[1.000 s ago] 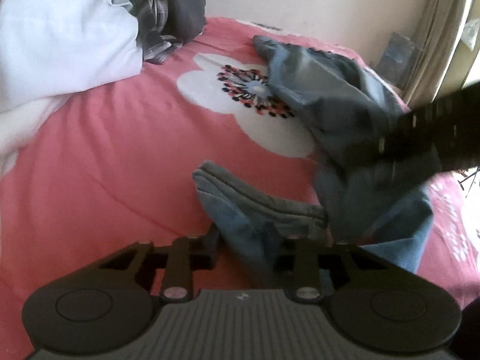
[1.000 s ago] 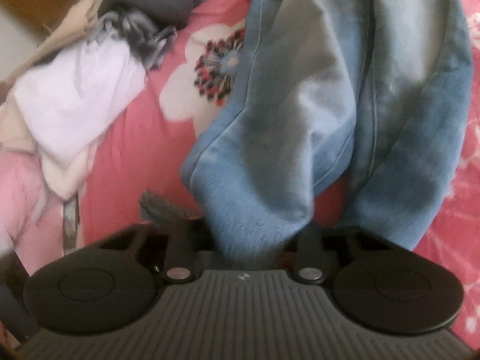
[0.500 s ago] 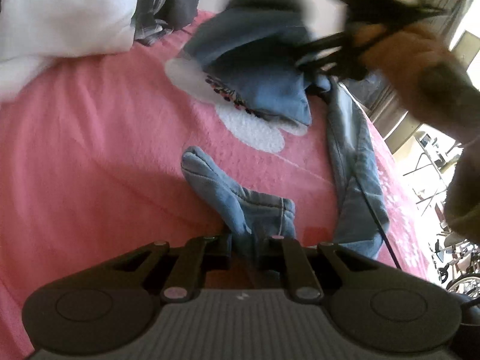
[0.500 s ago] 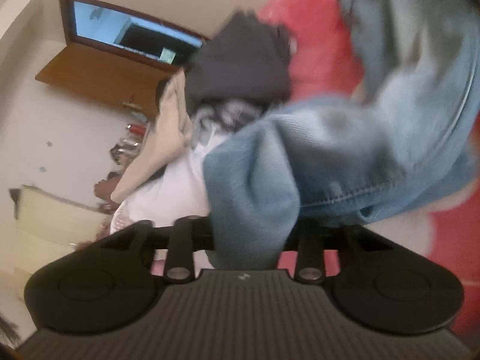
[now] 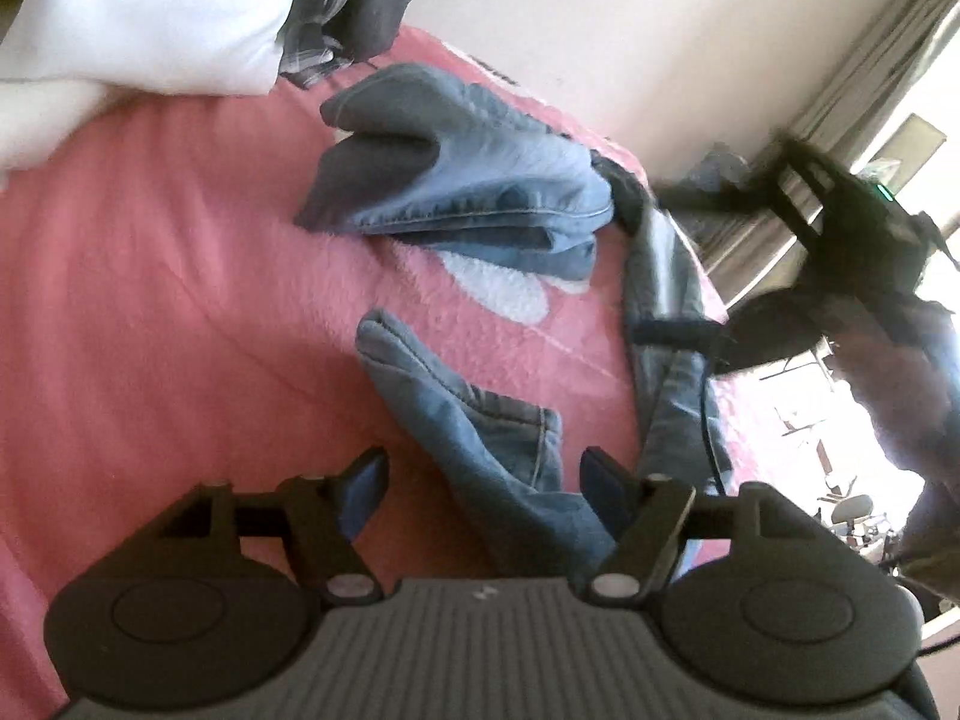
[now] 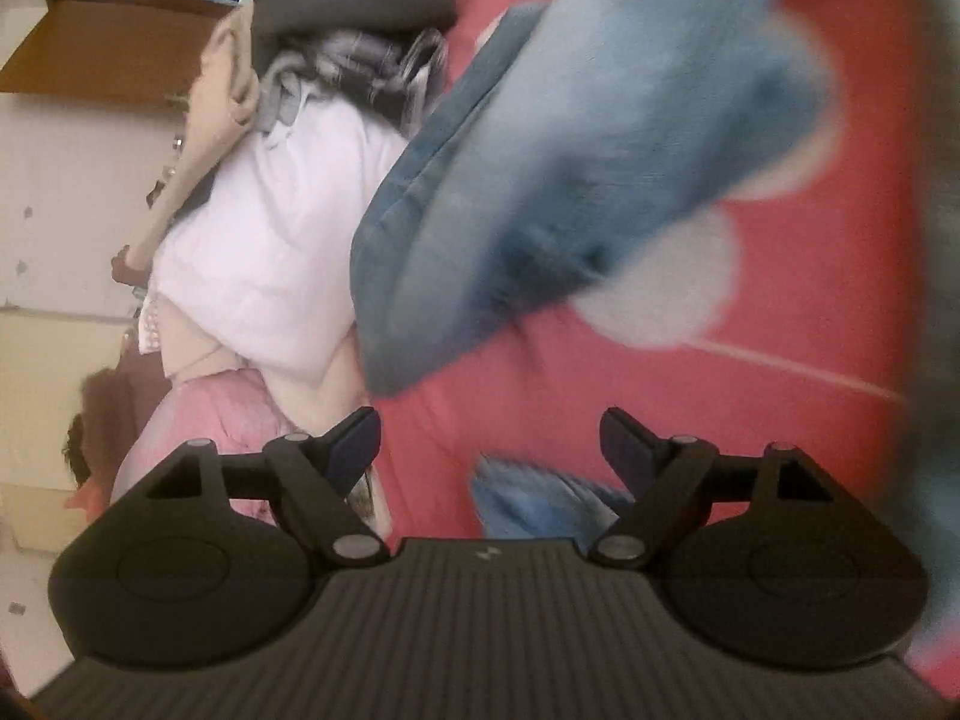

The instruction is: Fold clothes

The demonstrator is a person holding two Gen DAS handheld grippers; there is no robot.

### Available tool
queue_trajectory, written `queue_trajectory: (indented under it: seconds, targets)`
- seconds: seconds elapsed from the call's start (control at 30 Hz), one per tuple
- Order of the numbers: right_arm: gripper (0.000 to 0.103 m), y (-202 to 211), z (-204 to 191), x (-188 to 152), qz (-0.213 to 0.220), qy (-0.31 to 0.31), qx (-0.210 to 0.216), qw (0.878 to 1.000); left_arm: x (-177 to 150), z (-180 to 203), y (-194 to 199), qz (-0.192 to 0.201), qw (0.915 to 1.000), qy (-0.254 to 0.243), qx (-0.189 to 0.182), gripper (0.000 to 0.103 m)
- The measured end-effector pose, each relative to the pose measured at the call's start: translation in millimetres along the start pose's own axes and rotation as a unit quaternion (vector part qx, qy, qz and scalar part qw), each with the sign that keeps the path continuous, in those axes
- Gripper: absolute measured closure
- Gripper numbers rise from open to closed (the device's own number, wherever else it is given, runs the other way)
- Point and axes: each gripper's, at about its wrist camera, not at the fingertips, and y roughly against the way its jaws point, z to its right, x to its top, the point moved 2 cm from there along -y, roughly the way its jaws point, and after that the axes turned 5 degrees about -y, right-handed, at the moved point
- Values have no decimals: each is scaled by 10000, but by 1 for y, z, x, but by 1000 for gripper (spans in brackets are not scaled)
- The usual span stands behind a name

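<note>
On the pink bed (image 5: 150, 300) the jeans (image 5: 474, 192) lie partly doubled over: one bunched end sits near the pile of clothes (image 5: 150, 18), while a leg trails toward the left gripper (image 5: 483, 474). Both it and the right gripper (image 6: 491, 441) stand with fingers spread, holding nothing. The fold looks loose and uneven, so tidying seems left.

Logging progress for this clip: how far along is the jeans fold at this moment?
One fold looks made: part of the jeans lies doubled over on the pink blanket. Nothing is in hand; the left gripper and right gripper are both open. The near leg lies loose, and the clothes pile is unfolded.
</note>
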Motion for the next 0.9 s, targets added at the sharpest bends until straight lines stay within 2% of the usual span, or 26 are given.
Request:
queue_trajectory:
  seconds: [0.17, 0.27, 0.4, 0.53, 0.63, 0.77, 0.8, 0.9]
  targets:
    - [22, 78, 30, -21, 841, -144, -247, 9960, 10, 7, 13, 326, 9992, -161, -162, 29]
    - [22, 111, 53, -32, 1345, -406, -442, 9891, 18, 14, 17, 538, 9977, -284, -291, 26]
    - [22, 132, 75, -33, 1788, -609, -625, 9800, 31, 42, 3, 539, 9935, -808, -599, 22]
    - [23, 152, 96, -32, 2210, -798, -798, 9687, 39, 80, -29, 111, 9841, -1461, -1006, 19]
    - [23, 163, 110, -29, 2479, -909, -918, 9601, 38, 109, -58, -305, 9748, -1902, -1127, 19]
    - [25, 157, 123, -6, 2502, -1014, -1011, 9576, 34, 133, -91, -855, 9646, -2366, -791, 20]
    - [26, 157, 125, 0, 2510, -973, -1051, 9573, 32, 136, -98, -1019, 9619, -2437, -707, 23]
    - [30, 154, 122, 21, 2607, -721, -1270, 9543, 30, 132, -115, -1422, 9613, -2238, -745, 25]
